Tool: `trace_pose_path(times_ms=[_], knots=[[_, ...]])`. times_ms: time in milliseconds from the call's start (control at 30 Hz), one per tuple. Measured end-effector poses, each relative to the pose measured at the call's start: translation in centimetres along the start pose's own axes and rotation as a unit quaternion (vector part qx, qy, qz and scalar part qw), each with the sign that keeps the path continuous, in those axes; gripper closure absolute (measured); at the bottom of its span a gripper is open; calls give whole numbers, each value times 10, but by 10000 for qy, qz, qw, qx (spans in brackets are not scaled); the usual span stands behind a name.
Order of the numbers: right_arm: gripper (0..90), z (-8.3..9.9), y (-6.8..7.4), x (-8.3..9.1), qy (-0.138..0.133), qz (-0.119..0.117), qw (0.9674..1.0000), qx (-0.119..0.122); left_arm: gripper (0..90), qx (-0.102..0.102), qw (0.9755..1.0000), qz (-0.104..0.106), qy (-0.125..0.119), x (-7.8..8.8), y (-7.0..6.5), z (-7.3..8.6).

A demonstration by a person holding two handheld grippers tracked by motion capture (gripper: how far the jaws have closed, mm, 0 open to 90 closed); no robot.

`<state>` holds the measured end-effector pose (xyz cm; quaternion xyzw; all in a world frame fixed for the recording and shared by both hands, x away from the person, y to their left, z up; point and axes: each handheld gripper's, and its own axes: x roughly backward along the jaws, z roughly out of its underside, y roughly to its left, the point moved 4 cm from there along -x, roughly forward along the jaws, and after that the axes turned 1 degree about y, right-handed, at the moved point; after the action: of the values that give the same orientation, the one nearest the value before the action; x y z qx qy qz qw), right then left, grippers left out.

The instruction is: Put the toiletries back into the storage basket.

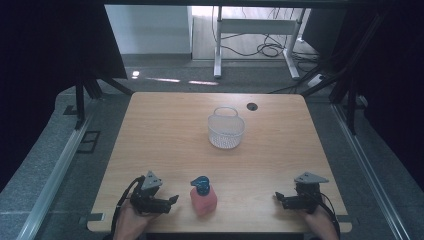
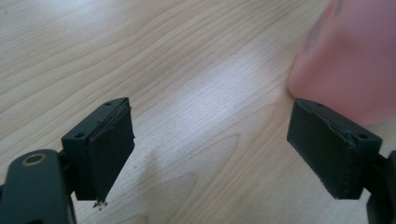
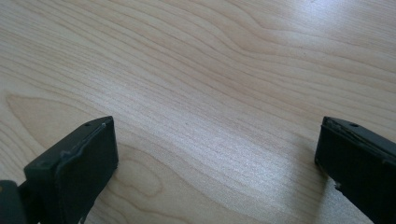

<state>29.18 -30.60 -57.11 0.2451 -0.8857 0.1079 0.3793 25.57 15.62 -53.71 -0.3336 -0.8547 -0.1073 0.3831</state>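
pink soap bottle (image 1: 203,199) w/ a blue pump top is seen upright on the wooden table (image 1: 165,130), just right of the left gripper (image 1: 173,199) & well apart from the right gripper (image 1: 278,197). body is squat, translucent pink, blurred in the left gripper view (image 2: 348,56). both grippers are held w/ jaws spread wide, nothing gripped. a clear basket (image 1: 226,128) is sat farther back.
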Motion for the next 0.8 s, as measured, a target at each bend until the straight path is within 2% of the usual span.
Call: trace_pose_path(times_ms=[367, 600, 800], knots=[[0, 0, 0, 0, -1, -1, 10000, 1, 170, -217, 9992, 314, -139, 13, -15, -8], [0, 0, 0, 0, 2, -3, 10000, 2, 168, -405, 9966, 672, -254, 21, -27, -14], [0, 0, 0, 0, 2, -3, 10000, -3, 173, -555, 9945, 813, -350, 28, -36, -22]])
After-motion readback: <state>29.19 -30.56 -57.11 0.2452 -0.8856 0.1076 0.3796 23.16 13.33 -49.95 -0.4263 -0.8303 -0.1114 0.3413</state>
